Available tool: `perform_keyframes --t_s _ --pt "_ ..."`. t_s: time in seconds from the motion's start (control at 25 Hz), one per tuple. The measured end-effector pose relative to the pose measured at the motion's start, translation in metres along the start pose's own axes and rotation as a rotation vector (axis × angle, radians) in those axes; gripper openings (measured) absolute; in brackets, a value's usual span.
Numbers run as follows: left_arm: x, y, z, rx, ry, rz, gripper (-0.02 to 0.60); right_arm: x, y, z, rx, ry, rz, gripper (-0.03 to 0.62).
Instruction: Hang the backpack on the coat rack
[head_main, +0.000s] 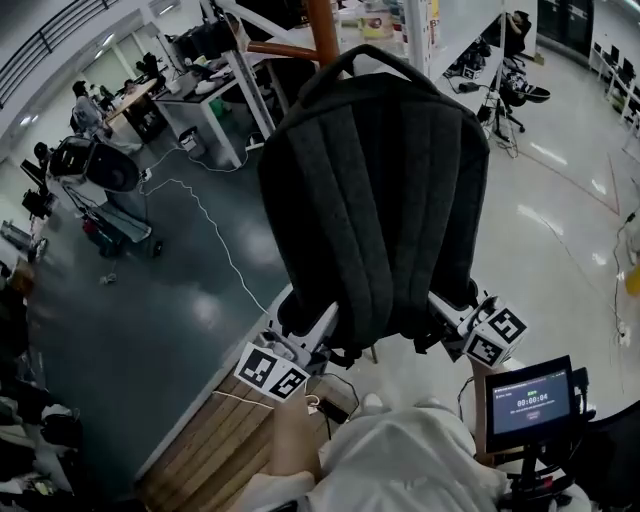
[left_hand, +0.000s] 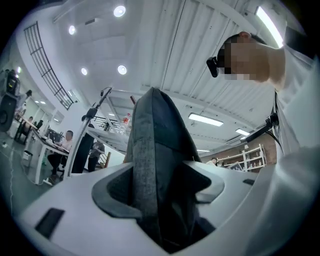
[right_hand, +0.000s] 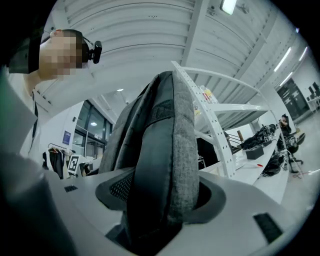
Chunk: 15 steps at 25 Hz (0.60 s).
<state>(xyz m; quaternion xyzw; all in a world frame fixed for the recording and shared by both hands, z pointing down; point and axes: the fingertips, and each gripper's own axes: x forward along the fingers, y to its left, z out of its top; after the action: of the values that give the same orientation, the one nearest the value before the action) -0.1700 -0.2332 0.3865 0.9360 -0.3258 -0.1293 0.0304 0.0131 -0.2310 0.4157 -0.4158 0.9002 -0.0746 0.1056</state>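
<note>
- Backpack (head_main: 375, 190) of dark grey fabric with a ribbed, padded back panel hangs in the air before the person. It is upright, back panel toward the head view, and held up from below.
- The left gripper (left_hand: 160, 200) is clamped on the bottom corner at the person's left. A grey woven strap and dark fabric fill the space between its jaws.
- The right gripper (right_hand: 155, 200) bites the opposite bottom corner the same way, its jaws pressed on a padded grey edge.
- The black top carry loop (head_main: 350, 58) sits right against the orange-brown pole of the coat rack (head_main: 322, 25), near a side peg (head_main: 275, 48). I cannot tell whether the loop is over a peg.
- The step in hand looks like raising the Backpack to bring the loop to a peg.
- The next move probably calls for steering the loop over the peg's tip. The rack should then take the weight before either grip opens.
</note>
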Motion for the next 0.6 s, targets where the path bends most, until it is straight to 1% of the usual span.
perform_keyframes --t_s 0.08,0.32,0.48,0.6 --pt "-0.007 0.006 0.007 0.013 -0.011 0.036 0.288 0.013 0.005 0.002 -0.003 0.006 0.037 0.279" --pt "-0.031 0.000 0.023 0.054 -0.049 0.116 0.288 0.024 0.024 0.010 -0.021 0.004 0.122 0.279" --pt "-0.001 0.008 0.045 0.090 -0.067 0.153 0.288 0.044 0.002 0.040 -0.033 -0.009 0.157 0.279" --pt "0.007 0.010 0.061 0.113 -0.081 0.159 0.288 0.052 0.000 0.058 -0.047 -0.026 0.169 0.279"
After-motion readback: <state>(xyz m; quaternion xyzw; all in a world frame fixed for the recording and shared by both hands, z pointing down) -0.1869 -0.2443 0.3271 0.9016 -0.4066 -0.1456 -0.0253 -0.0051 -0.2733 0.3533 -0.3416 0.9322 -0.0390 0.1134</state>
